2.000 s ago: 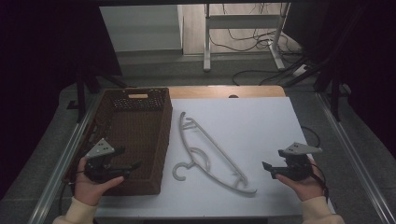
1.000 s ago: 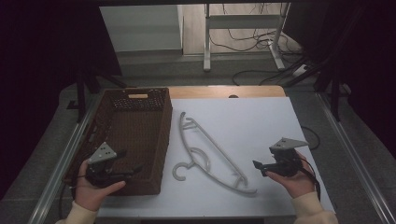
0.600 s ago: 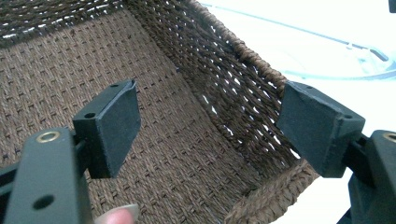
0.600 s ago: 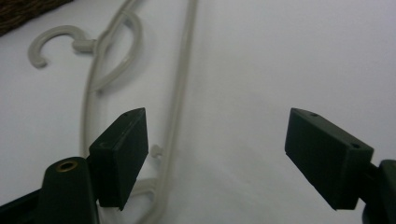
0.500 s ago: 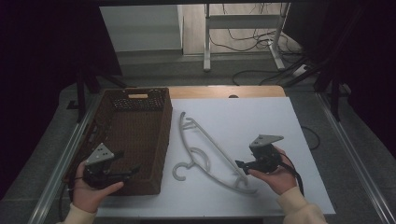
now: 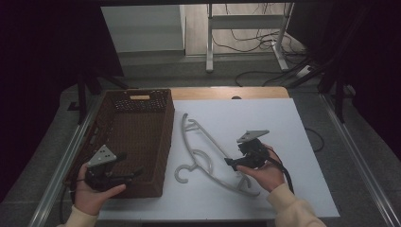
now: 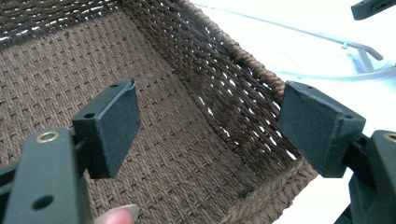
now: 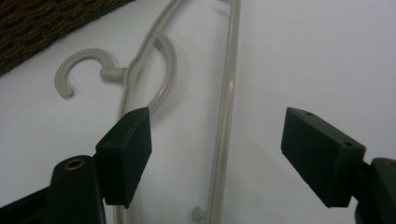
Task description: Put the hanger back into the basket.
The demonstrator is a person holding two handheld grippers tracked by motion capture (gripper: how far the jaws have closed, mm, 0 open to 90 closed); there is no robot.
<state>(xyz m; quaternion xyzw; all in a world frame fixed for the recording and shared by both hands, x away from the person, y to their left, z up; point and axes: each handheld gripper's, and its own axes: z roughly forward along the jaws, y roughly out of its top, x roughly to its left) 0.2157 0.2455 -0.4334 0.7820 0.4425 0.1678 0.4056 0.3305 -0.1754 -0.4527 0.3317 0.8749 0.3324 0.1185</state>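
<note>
The white hanger (image 6: 208,151) is lying flat on the white table (image 6: 283,123), just beside the right wall of the brown woven basket (image 6: 132,137) occupying the left edge. The right gripper (image 6: 232,162) is hovering over the hanger's lower bar, jaws spread wide. The left gripper (image 6: 130,174) is hanging over the basket's near corner, jaws wide, gripping nothing

From above my side, the high view looks forward and down over the whole desk (image 6: 283,118). My left tongs (image 7: 205,126) camera peers close into the woven basket (image 7: 187,140), the hanger (image 7: 327,42) beyond its rim. My right tongs (image 8: 215,154) camera hangs close over that hanger.
</note>
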